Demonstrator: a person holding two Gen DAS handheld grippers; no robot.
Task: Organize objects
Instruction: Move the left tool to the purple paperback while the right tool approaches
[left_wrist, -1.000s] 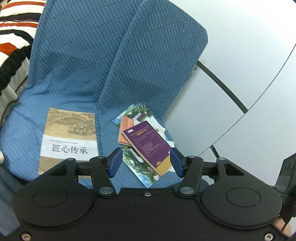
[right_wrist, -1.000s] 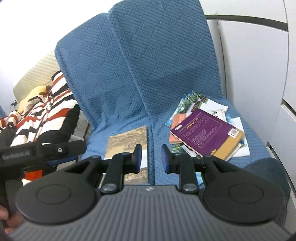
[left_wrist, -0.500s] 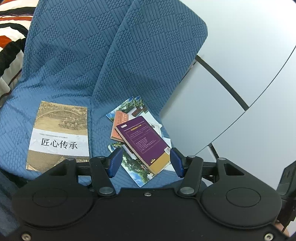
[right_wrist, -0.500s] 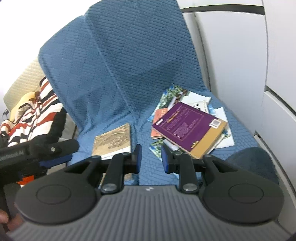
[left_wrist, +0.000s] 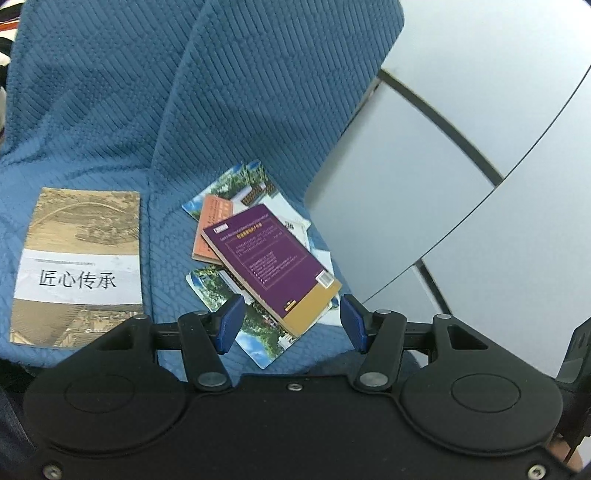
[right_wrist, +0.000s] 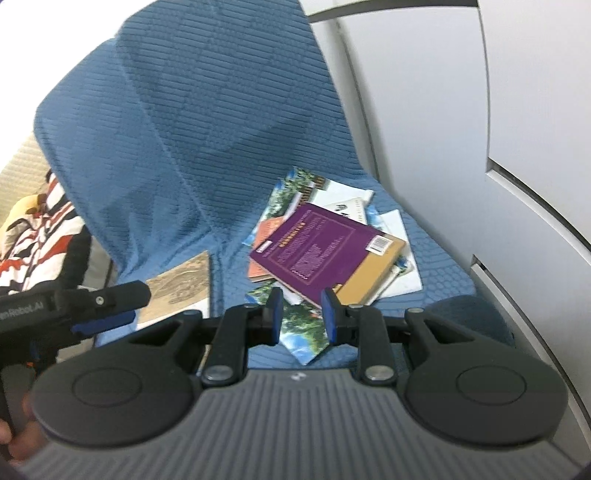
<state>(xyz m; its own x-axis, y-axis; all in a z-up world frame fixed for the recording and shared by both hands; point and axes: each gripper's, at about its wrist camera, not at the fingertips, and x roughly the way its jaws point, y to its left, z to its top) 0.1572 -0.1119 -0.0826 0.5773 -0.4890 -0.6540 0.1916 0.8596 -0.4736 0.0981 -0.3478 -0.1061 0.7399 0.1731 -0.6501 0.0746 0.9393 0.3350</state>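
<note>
Blue seat, purple book atop messy pile just beyond both tools; left tool spread, right tool narrowly parted, empty

The seat cover is blue cloth, quilted in ribbed blocks, matt and rough to the eye. The purple book has a smooth paper cover with a slight sheen and an ochre band at one end. The magazine under it is glossy printed paper. The tan book on the neighbouring cushion has a matt paper jacket with a white band. The wall panels are smooth, pale grey, with a soft satin finish. The left claw is matt black plastic with blue rubbery pads and dull metal screws; the right claw has a ribbed grey plastic body. The striped cloth at the far left looks soft
</note>
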